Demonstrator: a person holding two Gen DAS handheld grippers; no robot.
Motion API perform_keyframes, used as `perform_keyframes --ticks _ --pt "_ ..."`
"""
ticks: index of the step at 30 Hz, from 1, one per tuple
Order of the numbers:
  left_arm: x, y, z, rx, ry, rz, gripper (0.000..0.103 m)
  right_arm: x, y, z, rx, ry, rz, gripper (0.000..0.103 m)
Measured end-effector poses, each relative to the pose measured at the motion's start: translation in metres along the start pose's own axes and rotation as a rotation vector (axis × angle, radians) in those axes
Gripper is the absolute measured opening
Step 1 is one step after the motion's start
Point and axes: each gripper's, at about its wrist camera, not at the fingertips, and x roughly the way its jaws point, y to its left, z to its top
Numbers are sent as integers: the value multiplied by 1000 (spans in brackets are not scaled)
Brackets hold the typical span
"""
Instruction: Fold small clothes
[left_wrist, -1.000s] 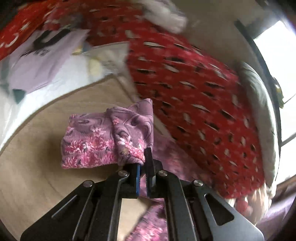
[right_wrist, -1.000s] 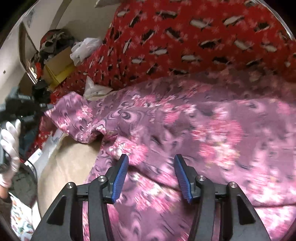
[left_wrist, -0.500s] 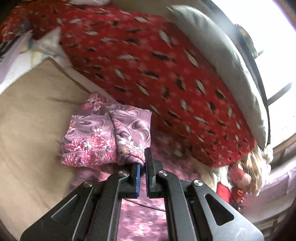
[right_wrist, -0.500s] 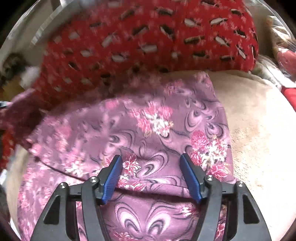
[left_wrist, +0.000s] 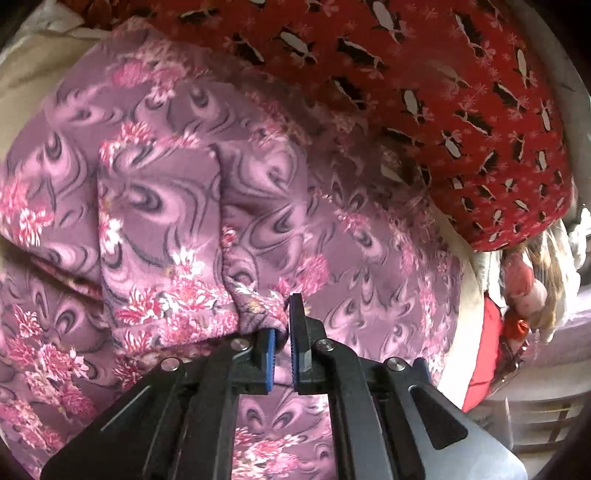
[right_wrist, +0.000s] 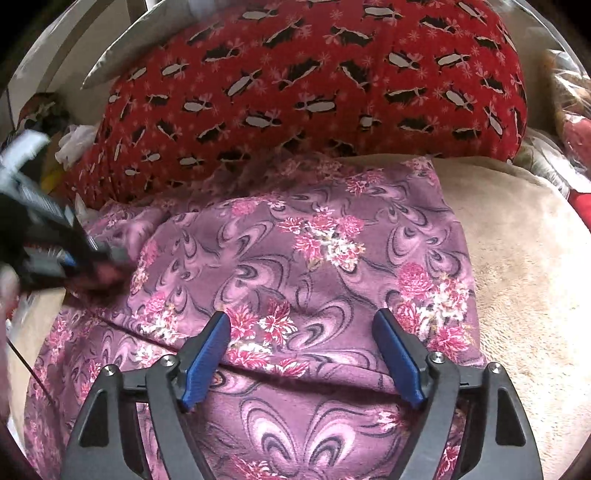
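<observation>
Since half a second ago the left claw (left_wrist: 281, 334) has carried its pinched fold across, so the purple flowered garment (left_wrist: 258, 206) now fills most of the left wrist view where bare bed showed before; the right claw (right_wrist: 301, 354) has kept its place over the cloth, and the other tool has come into its view at the left edge.

Nearest the left camera, the left claw is pressed nearly together with a gathered hem of the garment caught between its blue pads (left_wrist: 270, 345); how much cloth sits inside the grip is hidden by the bunching; a doubled flap of the same garment lies just left of the claw, on top of the spread layer beneath.

Seen from the right wrist, the right claw is spread wide and grips nothing; a folded edge of the garment (right_wrist: 314, 258) runs across between and just beyond its pads (right_wrist: 207, 350), though whether the tips touch the cloth cannot be told; the left tool (right_wrist: 48, 236) is motion-blurred, so its details are unreadable.

Right of the garment lies the beige bed cover (right_wrist: 524, 258); behind it rests a red patterned pillow (right_wrist: 314, 81); things at the far right rim are cut off and too jumbled to name.
</observation>
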Motion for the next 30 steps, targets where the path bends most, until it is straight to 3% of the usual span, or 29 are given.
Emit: perform_keyframes --ticks 2,4,6,10,13,15,19,25,26,27,28,30 --pt "-15 8 -5 6 0 -63 11 -1 0 1 1 2 9 84" --pt "-39 23 -12 7 -18 -129 27 -1 -1 3 9 16 19 85" --pt "-64 46 -21 -15 -60 -191 33 -3 1 9 13 36 11 84" --pt "-87 92 -28 -125 -145 -210 34 -17 34 24 -28 -14 103 84" --pt "-91 129 -31 -248 -144 -274 34 -25 83 32 -149 -32 179 84" --pt "-92 145 -32 -277 -149 -267 34 -28 114 34 -227 -42 216 84" --pt "-81 166 -30 -339 -134 -269 34 -19 158 34 -329 -20 241 84" --pt "-63 179 -29 -385 -96 -282 34 28 210 14 -505 110 186 83" --pt "-60 179 -29 -387 -90 -280 34 40 217 8 -553 142 149 79" --pt "-57 178 -29 -385 -88 -278 34 47 217 5 -571 157 129 58" --pt "-57 175 -29 -378 -91 -275 34 51 214 6 -566 168 130 47" --pt "-57 169 -29 -352 -101 -250 34 44 194 18 -436 158 246 21"
